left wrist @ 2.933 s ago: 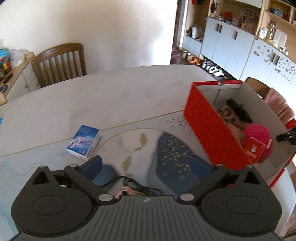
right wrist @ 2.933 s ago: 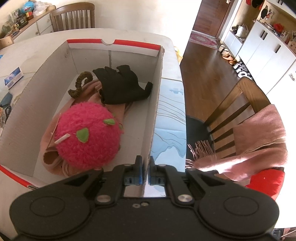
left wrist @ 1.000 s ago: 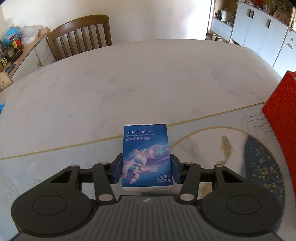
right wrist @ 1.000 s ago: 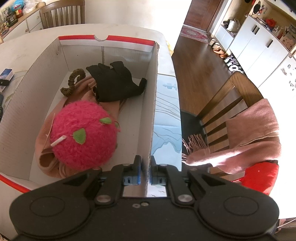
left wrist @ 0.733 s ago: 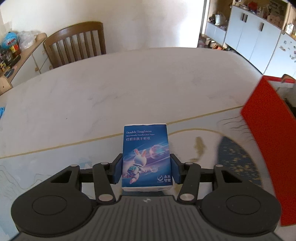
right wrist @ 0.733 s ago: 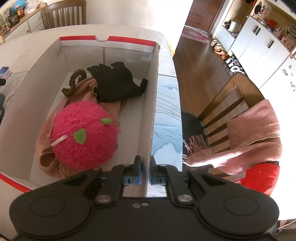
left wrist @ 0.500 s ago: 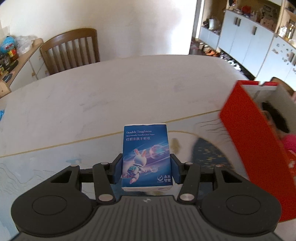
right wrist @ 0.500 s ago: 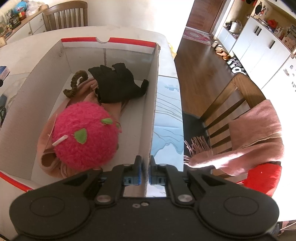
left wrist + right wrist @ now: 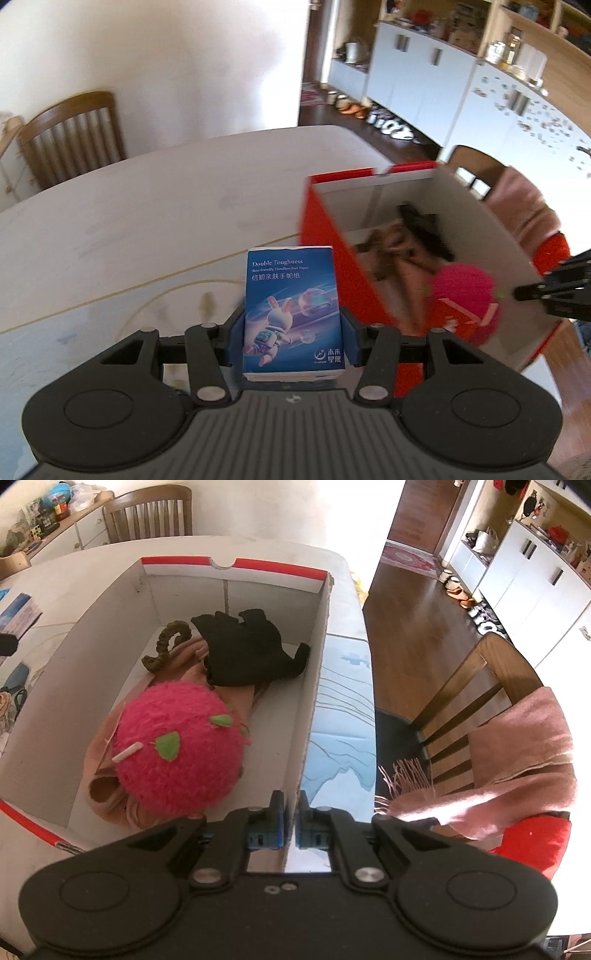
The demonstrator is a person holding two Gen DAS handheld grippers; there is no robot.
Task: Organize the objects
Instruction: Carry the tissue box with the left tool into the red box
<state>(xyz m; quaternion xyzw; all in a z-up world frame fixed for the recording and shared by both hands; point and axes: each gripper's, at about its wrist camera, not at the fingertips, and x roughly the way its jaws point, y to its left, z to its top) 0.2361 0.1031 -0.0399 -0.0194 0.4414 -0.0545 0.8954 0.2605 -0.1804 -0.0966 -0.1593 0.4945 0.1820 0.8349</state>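
Note:
A blue tissue pack with a rabbit print hangs above the table, and my left gripper is shut on its two sides. To its right stands the red cardboard box with white inner walls. In it lie a fuzzy pink ball, a black glove, a brown braided band and a peach cloth. My right gripper is shut on the box's right wall at its near end. The right wrist view shows the tissue pack at the far left.
The pale oval table reaches a wooden chair at the back. Another chair with a pink scarf stands right of the box. A small red carton lies by the ball. Loose items lie left of the box.
My left gripper has risen and swung right with the tissue pack, so the box's open top has come into its view. The right gripper has kept its hold on the box wall.

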